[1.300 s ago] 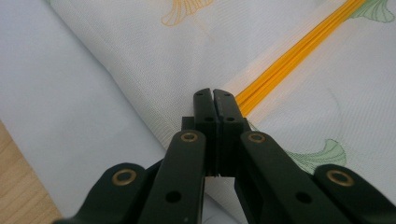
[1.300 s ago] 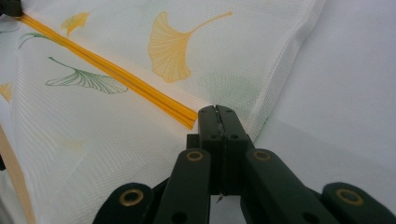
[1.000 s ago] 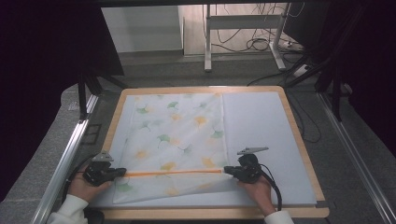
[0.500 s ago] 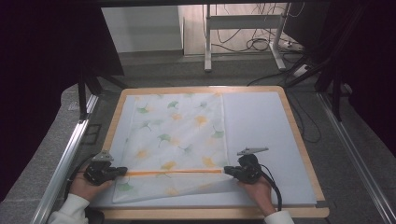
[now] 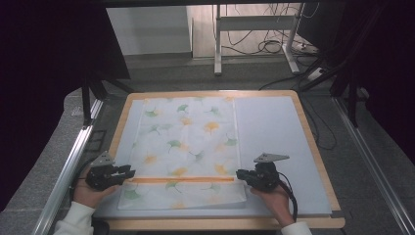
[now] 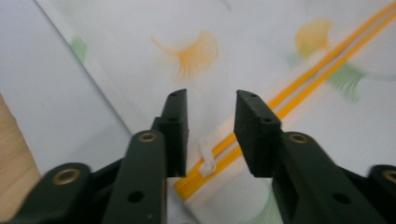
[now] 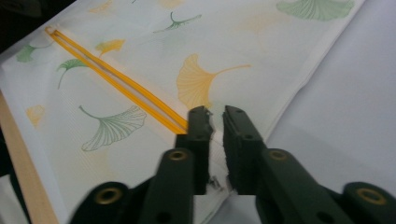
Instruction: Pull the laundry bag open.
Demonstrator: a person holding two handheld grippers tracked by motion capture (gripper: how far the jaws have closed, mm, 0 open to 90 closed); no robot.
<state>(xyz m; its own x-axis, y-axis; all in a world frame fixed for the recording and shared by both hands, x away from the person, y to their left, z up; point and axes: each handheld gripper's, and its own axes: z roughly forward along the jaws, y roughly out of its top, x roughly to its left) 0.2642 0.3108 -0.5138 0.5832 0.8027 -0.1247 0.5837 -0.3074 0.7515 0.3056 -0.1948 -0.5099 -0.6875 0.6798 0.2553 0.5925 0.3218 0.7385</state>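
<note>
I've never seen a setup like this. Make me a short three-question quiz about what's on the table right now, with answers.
1. True or false: the patterned cloth bag lies flat on the white mat.
2. Which colour is the zipper? A blue, B orange, C black.
3. Where along the zipper does each gripper sit?

Key
1. True.
2. B.
3. One at each end: the left gripper at its left end, the right gripper at its right end, both with jaws apart.

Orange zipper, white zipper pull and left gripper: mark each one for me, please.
orange zipper (image 5: 181,179): high view, middle of the stripe.
white zipper pull (image 6: 207,157): left gripper view, its white tab.
left gripper (image 6: 211,109): left gripper view, gap midway between its fingertips.
</note>
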